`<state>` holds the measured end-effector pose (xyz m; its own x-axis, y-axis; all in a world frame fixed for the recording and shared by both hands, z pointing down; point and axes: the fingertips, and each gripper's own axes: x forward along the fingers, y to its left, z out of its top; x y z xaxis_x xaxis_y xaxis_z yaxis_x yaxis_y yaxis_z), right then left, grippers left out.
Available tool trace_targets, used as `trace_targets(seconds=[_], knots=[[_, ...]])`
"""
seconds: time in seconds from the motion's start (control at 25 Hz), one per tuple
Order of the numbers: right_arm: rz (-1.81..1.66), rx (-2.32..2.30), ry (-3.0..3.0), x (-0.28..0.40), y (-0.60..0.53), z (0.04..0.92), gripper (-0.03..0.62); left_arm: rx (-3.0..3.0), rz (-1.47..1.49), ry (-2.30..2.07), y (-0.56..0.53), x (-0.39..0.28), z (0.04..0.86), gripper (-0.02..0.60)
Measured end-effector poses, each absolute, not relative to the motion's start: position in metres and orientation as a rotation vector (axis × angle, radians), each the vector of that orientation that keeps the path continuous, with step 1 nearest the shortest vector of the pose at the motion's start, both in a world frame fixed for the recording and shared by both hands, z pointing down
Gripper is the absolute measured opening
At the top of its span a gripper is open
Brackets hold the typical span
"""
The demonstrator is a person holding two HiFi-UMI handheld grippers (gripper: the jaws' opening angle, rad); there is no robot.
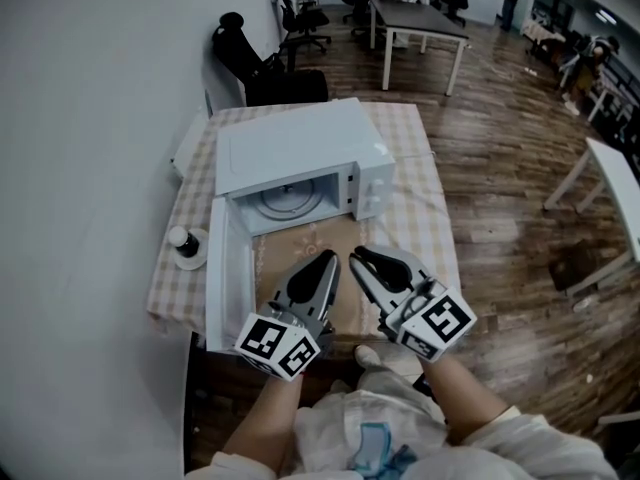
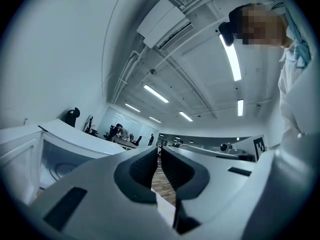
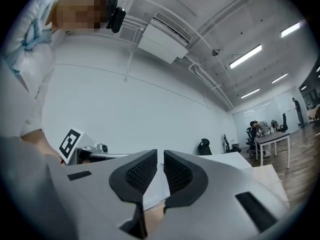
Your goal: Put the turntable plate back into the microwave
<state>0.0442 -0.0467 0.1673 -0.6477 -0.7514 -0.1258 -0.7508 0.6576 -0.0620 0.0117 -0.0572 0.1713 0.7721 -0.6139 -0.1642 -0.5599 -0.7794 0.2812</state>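
Note:
The white microwave (image 1: pixel 300 153) stands on a checked tablecloth with its door (image 1: pixel 216 278) swung wide open to the left. The glass turntable plate (image 1: pixel 288 200) lies flat inside the cavity. Both grippers hover side by side in front of the opening, above the table's near edge. My left gripper (image 1: pixel 325 264) is shut with nothing in it, and my right gripper (image 1: pixel 362 260) is shut and empty too. In the left gripper view the jaws (image 2: pixel 159 156) nearly touch, with the open microwave (image 2: pixel 50 151) at lower left. The right gripper (image 3: pixel 160 166) points up over the table.
A small dark bottle on a saucer (image 1: pixel 186 246) sits at the table's left edge, beside the open door. Office chairs (image 1: pixel 250 63) stand behind the table, and a desk (image 1: pixel 420 23) further back. Wooden floor lies to the right.

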Motion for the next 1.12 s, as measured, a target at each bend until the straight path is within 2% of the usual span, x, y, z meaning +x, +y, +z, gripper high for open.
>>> trace_targets(seconds=[1.12], knots=[[-0.027,-1.232,2.733,0.047,-0.039,0.157,0.031,2.794,-0.34,-0.915,-0.047,0.015,0.163,0.017]])
